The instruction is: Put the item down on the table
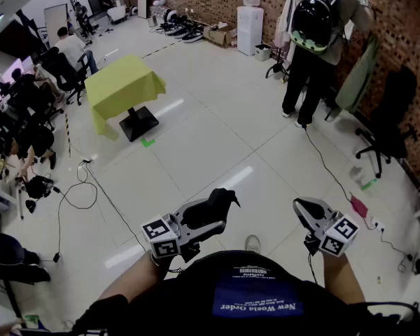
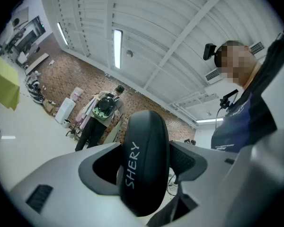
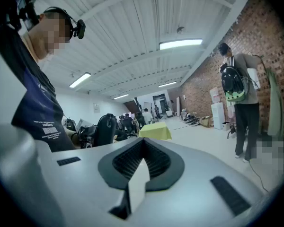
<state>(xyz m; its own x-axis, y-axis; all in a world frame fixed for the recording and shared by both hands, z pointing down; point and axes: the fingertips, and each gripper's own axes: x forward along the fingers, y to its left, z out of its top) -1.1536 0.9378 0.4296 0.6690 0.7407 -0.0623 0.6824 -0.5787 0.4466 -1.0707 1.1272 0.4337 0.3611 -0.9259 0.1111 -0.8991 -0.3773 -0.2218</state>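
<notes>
My left gripper [image 1: 219, 206] is shut on a black rounded item [image 1: 222, 200], held level in front of my body. In the left gripper view the item [image 2: 143, 162] stands upright between the two grey jaws, with white lettering "SHERY" on it. My right gripper [image 1: 302, 210] is held beside it to the right, with its jaws shut and nothing between them [image 3: 141, 163]. A table under a yellow cloth [image 1: 122, 84] stands far off across the floor at the upper left. It also shows small in the right gripper view as the yellow table [image 3: 155, 131].
A person with a black and green backpack [image 1: 312, 21] stands at the brick wall. A water dispenser [image 1: 250, 21] is beside them, a black chair [image 1: 386, 121] at right. People sit on office chairs [image 1: 63, 68] at left. Cables [image 1: 80, 187] trail over the white floor.
</notes>
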